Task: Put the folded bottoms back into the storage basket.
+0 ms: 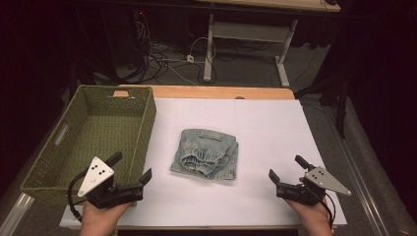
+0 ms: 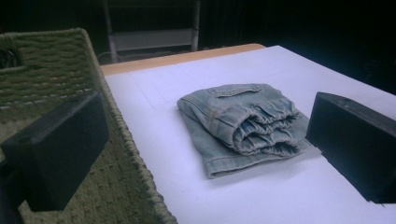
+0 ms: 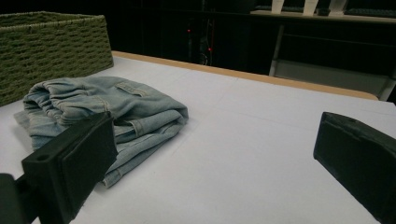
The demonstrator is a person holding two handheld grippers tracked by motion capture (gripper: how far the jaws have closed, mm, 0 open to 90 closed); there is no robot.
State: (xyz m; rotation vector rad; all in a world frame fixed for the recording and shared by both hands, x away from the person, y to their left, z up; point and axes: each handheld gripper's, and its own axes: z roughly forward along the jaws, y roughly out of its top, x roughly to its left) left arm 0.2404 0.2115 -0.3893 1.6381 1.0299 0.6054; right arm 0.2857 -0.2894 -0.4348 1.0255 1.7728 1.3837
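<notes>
A folded pair of light-blue denim jeans (image 1: 205, 154) is seen lying flat near the middle of a white sheet (image 1: 275, 123) that covers the wooden table (image 1: 206, 92), with the elasticated hems turned toward the near edge. A green woven basket (image 1: 140, 129) is placed on the left, just beside the sheet's left border and apart from the garment. The left gripper (image 1: 134, 167) is held over the near corner of the basket, its jaws spread wide with nothing between them. The right gripper (image 1: 288, 169) is held above the sheet's near right part, well apart from the jeans, its jaws likewise released and empty. Both are directed toward the jeans
</notes>
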